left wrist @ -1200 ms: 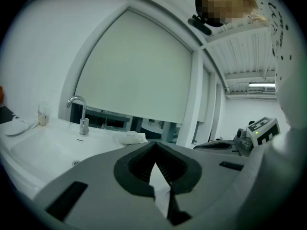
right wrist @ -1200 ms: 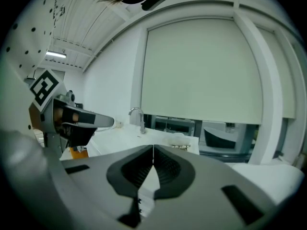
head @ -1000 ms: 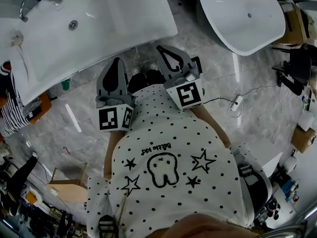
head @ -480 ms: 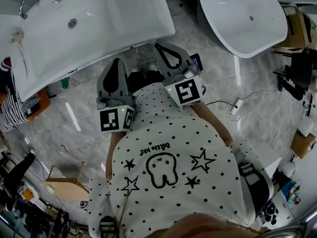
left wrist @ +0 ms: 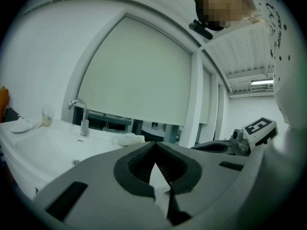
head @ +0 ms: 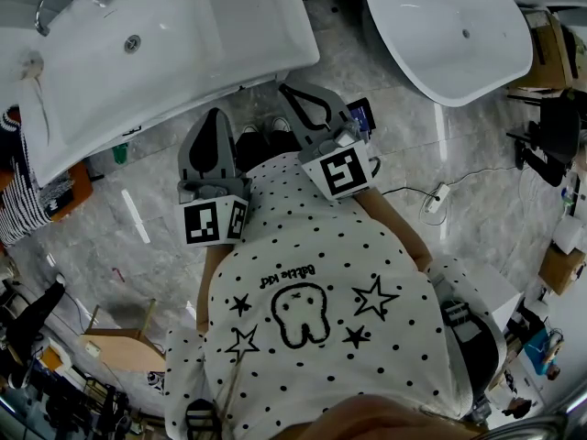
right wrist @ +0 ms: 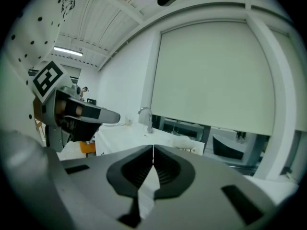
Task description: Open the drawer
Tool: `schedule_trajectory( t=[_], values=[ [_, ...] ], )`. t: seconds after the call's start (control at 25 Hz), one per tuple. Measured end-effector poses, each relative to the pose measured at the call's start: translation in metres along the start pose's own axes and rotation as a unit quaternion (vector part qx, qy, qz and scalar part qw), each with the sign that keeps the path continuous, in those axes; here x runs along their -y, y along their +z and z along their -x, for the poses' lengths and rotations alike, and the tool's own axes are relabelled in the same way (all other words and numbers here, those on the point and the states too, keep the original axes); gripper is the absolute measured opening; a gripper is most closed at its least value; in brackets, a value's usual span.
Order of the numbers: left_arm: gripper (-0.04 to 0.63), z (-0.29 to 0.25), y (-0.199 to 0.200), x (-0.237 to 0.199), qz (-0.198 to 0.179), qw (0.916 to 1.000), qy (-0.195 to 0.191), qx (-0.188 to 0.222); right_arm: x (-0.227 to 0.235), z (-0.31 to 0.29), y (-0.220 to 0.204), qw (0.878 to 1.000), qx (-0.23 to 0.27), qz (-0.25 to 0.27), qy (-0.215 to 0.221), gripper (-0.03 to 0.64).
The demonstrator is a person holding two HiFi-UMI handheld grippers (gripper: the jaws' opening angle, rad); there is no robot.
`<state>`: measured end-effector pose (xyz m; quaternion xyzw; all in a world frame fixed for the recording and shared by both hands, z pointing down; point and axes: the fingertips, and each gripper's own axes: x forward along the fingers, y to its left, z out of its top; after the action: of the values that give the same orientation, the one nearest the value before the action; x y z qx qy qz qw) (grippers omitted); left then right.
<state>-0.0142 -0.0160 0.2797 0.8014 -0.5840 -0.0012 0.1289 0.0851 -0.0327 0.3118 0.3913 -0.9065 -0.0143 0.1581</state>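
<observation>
I see no drawer front plainly; the white vanity (head: 229, 79) with its sink basin (head: 128, 58) stands ahead at the upper left, and only its top and front edge show. My left gripper (head: 217, 115) is shut and empty, held in front of the dotted shirt and pointing toward the vanity edge. My right gripper (head: 287, 89) is also shut on nothing, its tip close under the vanity's corner. In the left gripper view the left gripper (left wrist: 154, 145) has its jaws together, with the faucet (left wrist: 82, 115) beyond. The right gripper (right wrist: 153, 147) also has its jaws meeting, and the faucet (right wrist: 147, 119) shows there too.
A white bathtub (head: 449, 35) stands at the upper right. A cable with a plug (head: 436, 194) lies on the marble floor to the right. A wooden stool (head: 128, 342) stands at the lower left. Boxes and clutter line the right edge (head: 559, 255).
The right gripper's tip has swung slightly to the left. The left gripper has stayed where it was.
</observation>
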Motion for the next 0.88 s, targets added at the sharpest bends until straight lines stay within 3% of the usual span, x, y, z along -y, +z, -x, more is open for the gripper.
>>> schedule_trajectory(
  t=[0.68,0.88],
  values=[
    [0.005,0.004,0.004,-0.003,-0.003,0.9999,0.011,0.006,0.004,0.001,0.002,1.0,0.003,-0.01,-0.005,0.015],
    [0.006,0.001,-0.005,-0.028,-0.01,0.9988,0.04,-0.027,0.008,0.004,0.004,1.0,0.008,-0.025,-0.015,0.015]
  ],
)
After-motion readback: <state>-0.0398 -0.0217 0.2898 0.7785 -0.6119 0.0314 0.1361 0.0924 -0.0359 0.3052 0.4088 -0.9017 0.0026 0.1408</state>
